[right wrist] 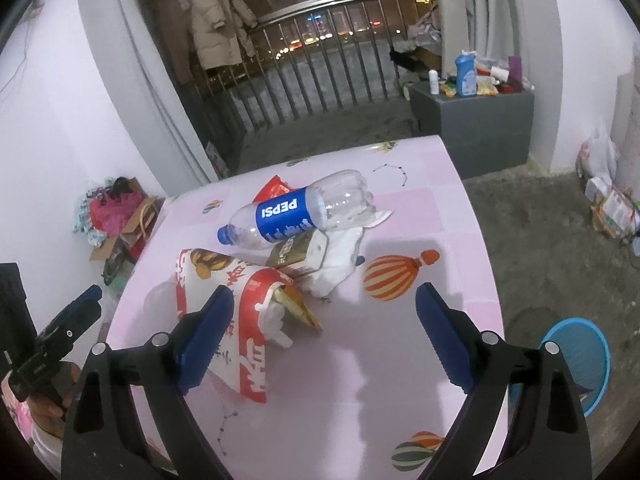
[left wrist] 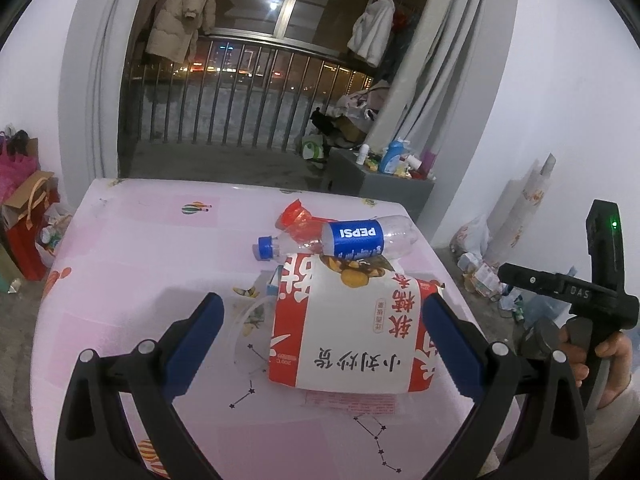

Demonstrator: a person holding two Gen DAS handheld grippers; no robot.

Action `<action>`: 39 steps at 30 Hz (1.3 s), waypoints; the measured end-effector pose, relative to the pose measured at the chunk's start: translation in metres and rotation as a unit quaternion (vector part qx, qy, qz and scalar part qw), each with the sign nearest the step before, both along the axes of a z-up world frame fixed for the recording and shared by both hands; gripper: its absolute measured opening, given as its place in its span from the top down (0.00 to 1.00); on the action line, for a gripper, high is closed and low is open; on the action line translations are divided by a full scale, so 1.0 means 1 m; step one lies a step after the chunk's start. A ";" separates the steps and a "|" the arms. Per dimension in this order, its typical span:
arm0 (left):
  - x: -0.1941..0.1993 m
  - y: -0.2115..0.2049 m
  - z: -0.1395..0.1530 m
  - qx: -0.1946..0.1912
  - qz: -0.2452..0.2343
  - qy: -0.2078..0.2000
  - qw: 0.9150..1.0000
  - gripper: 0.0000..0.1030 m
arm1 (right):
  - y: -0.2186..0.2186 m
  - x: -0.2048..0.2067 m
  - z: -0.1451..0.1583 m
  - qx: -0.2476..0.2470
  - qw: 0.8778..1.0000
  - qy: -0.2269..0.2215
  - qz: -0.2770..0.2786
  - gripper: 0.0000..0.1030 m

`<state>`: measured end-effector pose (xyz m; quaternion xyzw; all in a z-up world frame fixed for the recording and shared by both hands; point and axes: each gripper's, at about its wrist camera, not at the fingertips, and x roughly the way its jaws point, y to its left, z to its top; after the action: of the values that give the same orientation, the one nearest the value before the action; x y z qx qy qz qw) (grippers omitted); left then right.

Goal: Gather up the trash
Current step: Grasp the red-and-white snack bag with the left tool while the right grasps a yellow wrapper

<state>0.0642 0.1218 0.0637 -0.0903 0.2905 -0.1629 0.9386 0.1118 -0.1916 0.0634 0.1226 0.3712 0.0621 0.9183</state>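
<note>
A red and white snack bag (left wrist: pixel 348 340) lies on the pink table (left wrist: pixel 140 240), between the wide jaws of my left gripper (left wrist: pixel 324 300), which is open. Its right pad (left wrist: pixel 448 340) sits at the bag's edge. Behind the bag an empty Pepsi bottle (left wrist: pixel 340 240) lies on its side over a red wrapper (left wrist: pixel 294 216). In the right wrist view my right gripper (right wrist: pixel 325 292) is open over bare cloth, its left pad (right wrist: pixel 208 336) in front of the bag (right wrist: pixel 248 292). The bottle (right wrist: pixel 296 212) rests on a brown packet (right wrist: pixel 292 252) and white crumpled paper (right wrist: pixel 340 256).
A blue bin (right wrist: pixel 580 356) stands on the floor right of the table (right wrist: pixel 400 200). A grey cabinet (right wrist: pixel 472 120) with bottles is behind. Gift bags (left wrist: pixel 24 232) sit on the floor left of the table, plastic bags (left wrist: pixel 480 268) to the right. A hand (left wrist: pixel 608 352) holds the other gripper.
</note>
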 end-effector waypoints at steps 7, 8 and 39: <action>-0.003 0.007 -0.003 -0.033 -0.020 -0.017 0.999 0.06 | -0.002 0.002 -0.003 0.019 1.000 0.012 -0.004 0.22; -0.003 0.006 -0.004 -0.034 -0.022 -0.019 0.999 0.06 | -0.003 0.004 -0.004 0.029 0.999 0.017 -0.003 0.23; 0.005 0.009 -0.013 -0.047 -0.116 -0.035 0.992 0.09 | -0.035 0.004 -0.037 0.231 0.969 0.080 -0.038 0.41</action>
<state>0.0696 0.1312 0.0505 -0.0941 0.2583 -0.2872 0.9176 0.1156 -0.2269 0.0265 0.3505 0.4136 0.1010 0.8342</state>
